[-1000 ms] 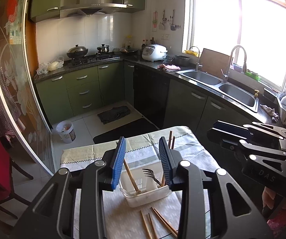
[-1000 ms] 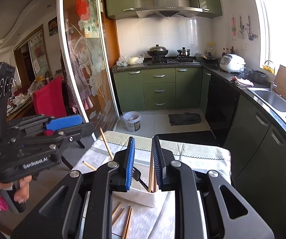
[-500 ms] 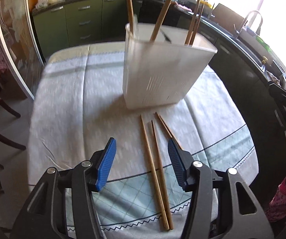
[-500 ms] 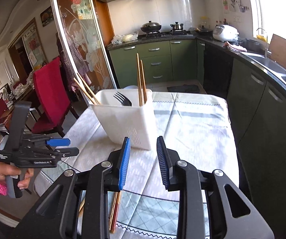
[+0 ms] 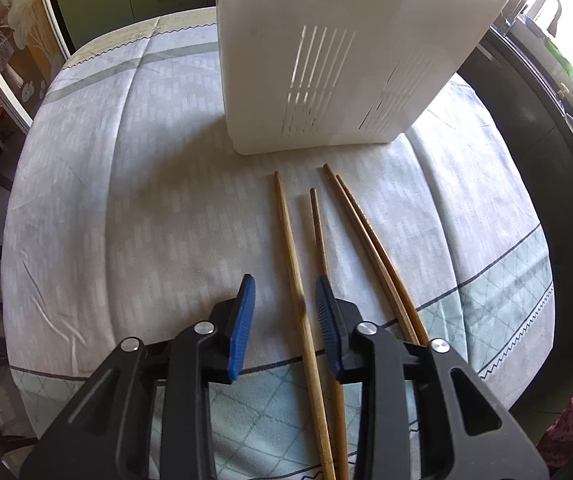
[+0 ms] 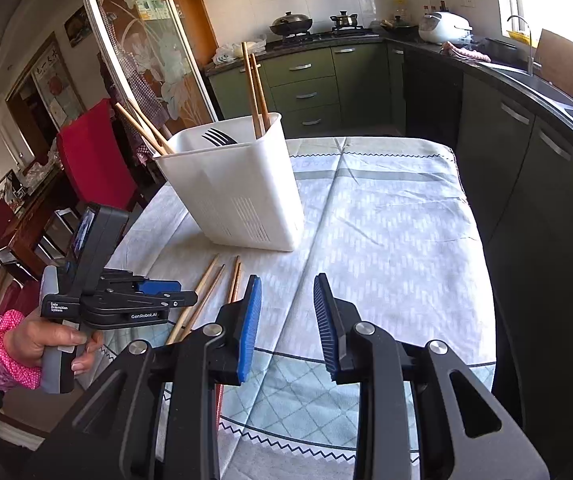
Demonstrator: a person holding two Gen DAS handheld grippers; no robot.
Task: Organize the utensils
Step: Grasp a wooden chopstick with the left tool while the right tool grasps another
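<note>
A white slotted utensil holder (image 5: 334,52) stands on the clothed table (image 5: 126,184); the right wrist view shows it (image 6: 238,192) holding several wooden chopsticks (image 6: 252,88) and a dark fork (image 6: 218,136). Several loose chopsticks (image 5: 370,240) lie on the cloth in front of it. My left gripper (image 5: 284,304) is open, low over the cloth, its jaws either side of the leftmost chopstick (image 5: 292,264). It also shows in the right wrist view (image 6: 166,294), over the loose chopsticks (image 6: 206,292). My right gripper (image 6: 286,312) is open and empty above the table's near right part.
A red chair (image 6: 94,160) stands left of the table. Green kitchen cabinets (image 6: 318,84) and a dark counter with a sink (image 6: 546,80) run along the back and right. The table's edge drops off close on the right (image 6: 482,240).
My left gripper dropped from high above the holder to just over the cloth, and now straddles the leftmost loose chopstick. My right gripper came down and back from the holder.
</note>
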